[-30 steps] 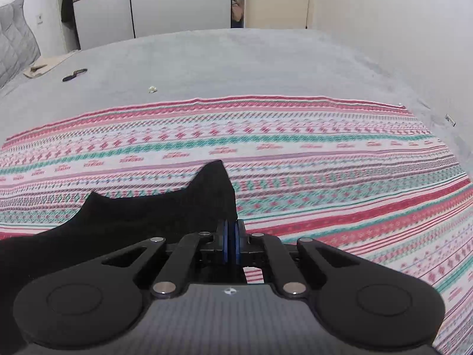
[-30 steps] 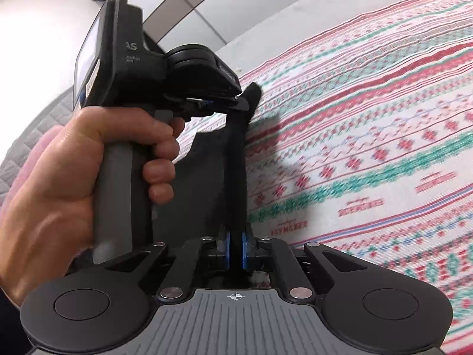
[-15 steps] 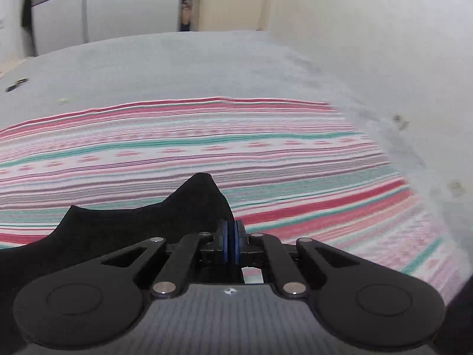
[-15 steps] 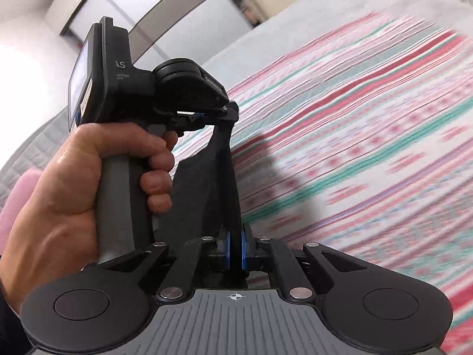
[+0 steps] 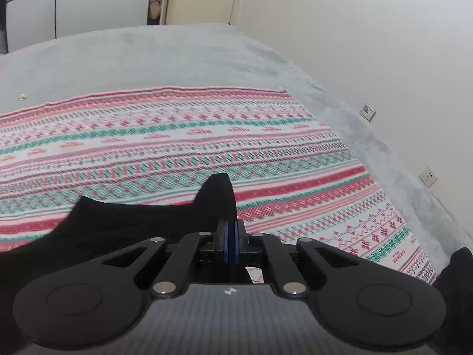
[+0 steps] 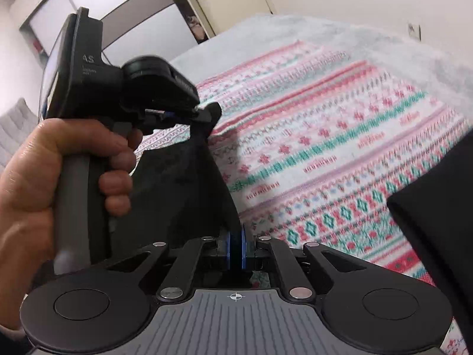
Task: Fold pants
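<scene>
The pants (image 5: 124, 224) are black and held up above a patterned red, green and white blanket (image 5: 207, 136). My left gripper (image 5: 231, 242) is shut on an edge of the pants, with a peak of cloth sticking up past its pads. My right gripper (image 6: 235, 248) is shut on the same black pants (image 6: 183, 183), which stretch taut from it up to the left gripper (image 6: 204, 115) in the right wrist view. Another part of the pants (image 6: 437, 207) lies at the right in the right wrist view.
The blanket lies on a grey bed cover (image 5: 147, 56). A white wall (image 5: 369, 44) with sockets runs along the bed's right side. Wardrobe doors (image 5: 88, 3) and a door stand beyond the far end. A hand (image 6: 59, 159) grips the left gripper's handle.
Both grippers have swung to the right with the pants held between them; the wall and the blanket's right edge have come into view. Both stay shut on the cloth.
</scene>
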A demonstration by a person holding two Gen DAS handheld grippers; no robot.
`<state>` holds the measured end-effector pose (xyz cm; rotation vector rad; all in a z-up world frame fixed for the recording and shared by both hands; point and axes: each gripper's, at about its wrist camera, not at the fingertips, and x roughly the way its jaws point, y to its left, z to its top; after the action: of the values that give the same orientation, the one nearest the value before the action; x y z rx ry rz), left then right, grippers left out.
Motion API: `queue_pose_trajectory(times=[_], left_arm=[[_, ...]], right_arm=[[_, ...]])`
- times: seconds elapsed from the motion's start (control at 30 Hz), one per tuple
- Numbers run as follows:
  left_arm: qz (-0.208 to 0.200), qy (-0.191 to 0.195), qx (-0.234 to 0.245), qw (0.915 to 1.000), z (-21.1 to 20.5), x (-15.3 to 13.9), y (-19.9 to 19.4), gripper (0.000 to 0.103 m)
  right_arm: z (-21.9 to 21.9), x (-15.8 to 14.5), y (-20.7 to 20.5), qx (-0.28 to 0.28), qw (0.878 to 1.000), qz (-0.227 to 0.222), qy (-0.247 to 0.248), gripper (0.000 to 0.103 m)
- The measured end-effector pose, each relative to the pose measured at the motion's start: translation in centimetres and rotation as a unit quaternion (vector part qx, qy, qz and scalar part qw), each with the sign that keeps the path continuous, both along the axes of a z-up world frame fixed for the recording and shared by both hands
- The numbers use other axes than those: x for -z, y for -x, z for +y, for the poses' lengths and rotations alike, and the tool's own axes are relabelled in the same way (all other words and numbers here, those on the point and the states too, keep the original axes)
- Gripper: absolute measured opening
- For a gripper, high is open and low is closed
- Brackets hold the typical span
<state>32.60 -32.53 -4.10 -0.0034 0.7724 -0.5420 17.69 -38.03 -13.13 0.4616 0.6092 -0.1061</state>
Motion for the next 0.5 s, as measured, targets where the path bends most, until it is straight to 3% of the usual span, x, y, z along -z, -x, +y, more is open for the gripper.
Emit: queue_pose_trajectory(times=[0.3,0.5], left_arm=[[-0.015,-0.001,-0.003,0.9999,0.8,-1.3,0.3,0.035],[-0.026,0.01,0.0,0.9996,4.0,-2.9,0.3,0.035]], right_arm=[[3.1,-1.8,1.1,-0.012,0.999,-0.017,0.05,0.006],[6.3,-3.6,2.4,-0.056,0.992,-0.075,0.088,0.006]])
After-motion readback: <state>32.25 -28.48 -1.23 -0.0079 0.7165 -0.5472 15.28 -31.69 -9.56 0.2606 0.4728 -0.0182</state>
